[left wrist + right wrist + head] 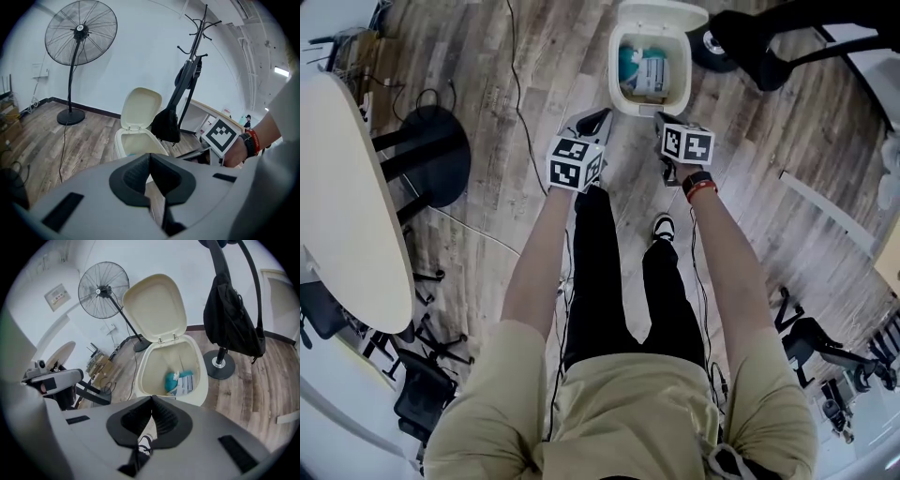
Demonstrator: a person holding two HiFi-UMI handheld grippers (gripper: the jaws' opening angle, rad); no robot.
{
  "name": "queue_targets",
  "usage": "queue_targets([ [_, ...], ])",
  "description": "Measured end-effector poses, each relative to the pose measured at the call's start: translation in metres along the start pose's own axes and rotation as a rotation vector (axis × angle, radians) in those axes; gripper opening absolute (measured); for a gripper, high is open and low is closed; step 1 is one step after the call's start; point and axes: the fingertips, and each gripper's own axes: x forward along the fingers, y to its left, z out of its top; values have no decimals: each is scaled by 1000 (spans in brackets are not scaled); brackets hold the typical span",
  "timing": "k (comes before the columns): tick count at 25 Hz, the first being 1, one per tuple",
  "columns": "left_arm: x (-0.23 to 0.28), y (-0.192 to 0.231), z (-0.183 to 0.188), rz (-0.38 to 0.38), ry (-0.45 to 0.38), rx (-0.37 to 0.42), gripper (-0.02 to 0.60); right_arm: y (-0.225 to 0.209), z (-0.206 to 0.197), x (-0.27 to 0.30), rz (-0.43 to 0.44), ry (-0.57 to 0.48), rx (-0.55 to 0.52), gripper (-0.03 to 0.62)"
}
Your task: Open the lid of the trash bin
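Lid's up! The trash bin [641, 107] sits at the top centre of the head view, its lid [662, 11] tipped back and upright behind the opening. Inside lies teal rubbish with paper [180, 380] against the far wall. The left gripper [592, 120] hovers just short of the bin's near rim, apart from it, jaws clenched together on nothing. The right gripper [664, 122] hangs beside it at the same rim, also pinched tight and empty. A red band [700, 187] circles the right wrist. In the right gripper view a standing fan [101, 288] rises upper left of the bin, and a black bag [234, 322] hangs from a stand at right.
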Motion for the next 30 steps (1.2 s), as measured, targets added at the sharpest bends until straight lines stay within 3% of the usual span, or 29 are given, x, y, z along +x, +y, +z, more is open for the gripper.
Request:
queue_targets([
  [17,-145,-140,123,-2,-119,-53,23,72,71,-240,38,-147,-197,15],
  [30,-247,-248,170,58,-194,-19,23,108,67,-412,66,-237,-245,15],
])
